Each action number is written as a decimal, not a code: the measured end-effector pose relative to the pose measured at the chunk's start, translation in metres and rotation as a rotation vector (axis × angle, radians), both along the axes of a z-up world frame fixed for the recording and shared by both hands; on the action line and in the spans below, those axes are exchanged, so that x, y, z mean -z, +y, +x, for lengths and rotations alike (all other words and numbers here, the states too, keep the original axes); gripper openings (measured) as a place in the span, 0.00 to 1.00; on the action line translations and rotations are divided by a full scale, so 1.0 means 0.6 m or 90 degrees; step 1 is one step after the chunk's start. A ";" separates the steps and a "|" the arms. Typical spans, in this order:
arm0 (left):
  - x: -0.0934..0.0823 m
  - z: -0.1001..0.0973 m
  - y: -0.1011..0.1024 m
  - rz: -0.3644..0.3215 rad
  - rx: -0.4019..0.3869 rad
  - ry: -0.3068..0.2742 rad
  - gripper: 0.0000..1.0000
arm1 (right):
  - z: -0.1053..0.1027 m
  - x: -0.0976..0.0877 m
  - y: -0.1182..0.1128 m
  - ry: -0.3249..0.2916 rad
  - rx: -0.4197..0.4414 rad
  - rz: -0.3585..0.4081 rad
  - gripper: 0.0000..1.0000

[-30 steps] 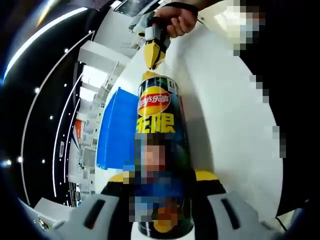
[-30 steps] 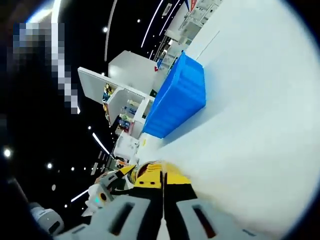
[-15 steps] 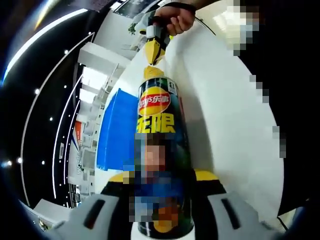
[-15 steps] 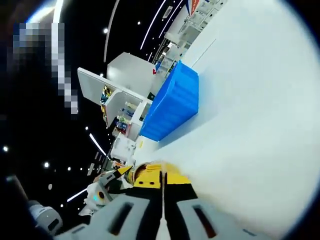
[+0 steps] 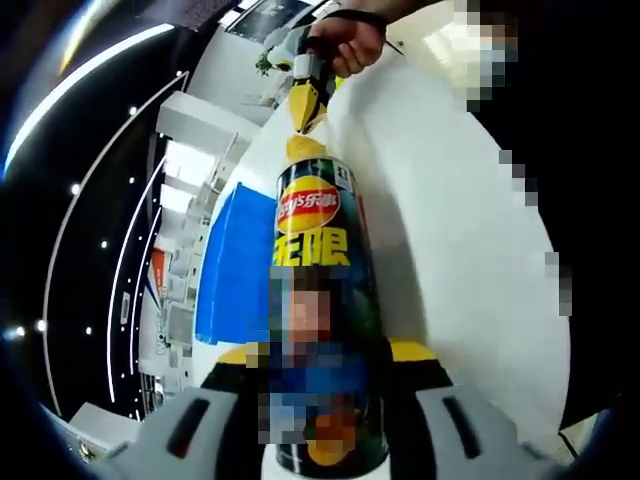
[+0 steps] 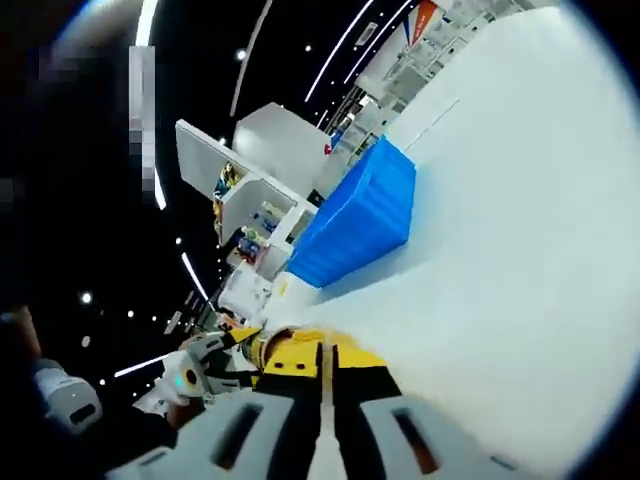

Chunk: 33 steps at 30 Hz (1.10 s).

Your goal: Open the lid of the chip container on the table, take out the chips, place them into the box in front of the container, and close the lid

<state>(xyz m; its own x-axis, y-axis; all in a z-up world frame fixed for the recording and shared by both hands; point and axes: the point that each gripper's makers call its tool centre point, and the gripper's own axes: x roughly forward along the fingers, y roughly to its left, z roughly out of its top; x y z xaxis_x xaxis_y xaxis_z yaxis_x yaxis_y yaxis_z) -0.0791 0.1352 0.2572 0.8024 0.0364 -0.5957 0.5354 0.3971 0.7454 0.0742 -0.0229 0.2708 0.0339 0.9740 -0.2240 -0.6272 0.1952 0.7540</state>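
Left gripper view has my left gripper (image 5: 325, 375) clamped round the can (image 5: 322, 300) above the table (image 5: 450, 200), while my right gripper (image 5: 303, 118), jaws pressed together, pinches brittle chips (image 5: 305, 147) at its mouth, so I grip lightly.

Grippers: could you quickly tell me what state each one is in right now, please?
Left gripper: shut on the chip can, clamped round its body.
Right gripper: jaws together at the can's far end, pinching something yellow; whether lid or chips cannot be told.
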 end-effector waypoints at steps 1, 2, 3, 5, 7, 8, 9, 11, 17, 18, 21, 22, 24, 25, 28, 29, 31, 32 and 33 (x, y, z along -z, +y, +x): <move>0.000 0.000 0.000 0.000 0.001 -0.001 0.44 | 0.000 -0.002 -0.002 -0.015 0.000 -0.006 0.05; 0.000 0.000 0.000 0.001 0.001 -0.001 0.44 | 0.002 -0.009 -0.004 -0.030 0.001 -0.005 0.05; 0.000 0.000 0.000 0.001 0.001 -0.002 0.44 | 0.004 -0.014 -0.005 -0.038 0.002 -0.003 0.06; 0.000 0.001 0.001 0.001 0.001 -0.001 0.44 | 0.015 -0.022 -0.010 -0.087 0.008 -0.016 0.11; 0.000 0.002 0.001 0.000 0.001 -0.001 0.44 | 0.026 -0.033 -0.012 -0.209 0.002 -0.047 0.13; 0.000 0.002 0.001 0.000 0.001 -0.001 0.44 | 0.030 -0.036 -0.012 -0.257 -0.005 -0.059 0.12; 0.000 0.005 0.001 0.004 0.008 -0.005 0.44 | 0.030 -0.045 -0.009 -0.326 -0.019 -0.072 0.11; 0.001 0.007 -0.001 0.016 0.016 -0.006 0.44 | 0.025 -0.055 -0.003 -0.399 -0.043 -0.094 0.11; 0.003 0.010 0.001 0.015 0.007 0.012 0.44 | -0.006 -0.075 0.010 -0.588 -0.156 -0.141 0.11; 0.003 0.010 0.001 0.014 0.005 0.013 0.44 | -0.011 -0.077 0.011 -0.623 -0.180 -0.148 0.11; 0.003 0.010 0.002 0.013 0.001 0.015 0.44 | -0.024 -0.075 0.008 -0.724 -0.259 -0.193 0.11; 0.004 0.010 0.001 0.013 0.000 0.016 0.44 | -0.031 -0.076 0.009 -0.749 -0.280 -0.200 0.11; 0.004 0.010 0.002 0.015 -0.003 0.016 0.44 | -0.034 -0.074 0.011 -0.794 -0.310 -0.221 0.09; 0.004 0.010 0.002 0.015 -0.003 0.017 0.44 | -0.035 -0.074 0.013 -0.814 -0.320 -0.226 0.08; 0.005 0.010 0.002 0.013 -0.004 0.019 0.44 | -0.027 -0.066 0.015 -0.859 -0.363 -0.246 0.07; 0.005 0.010 0.002 0.012 -0.004 0.020 0.44 | -0.028 -0.064 0.016 -0.866 -0.379 -0.249 0.07; 0.005 0.010 0.002 0.011 -0.005 0.023 0.44 | -0.029 -0.061 0.020 -0.866 -0.399 -0.249 0.07; 0.006 0.009 0.001 0.011 -0.005 0.025 0.44 | -0.029 -0.060 0.020 -0.873 -0.409 -0.251 0.07; 0.006 0.010 0.001 0.012 -0.006 0.027 0.44 | -0.025 -0.057 0.021 -0.887 -0.422 -0.260 0.07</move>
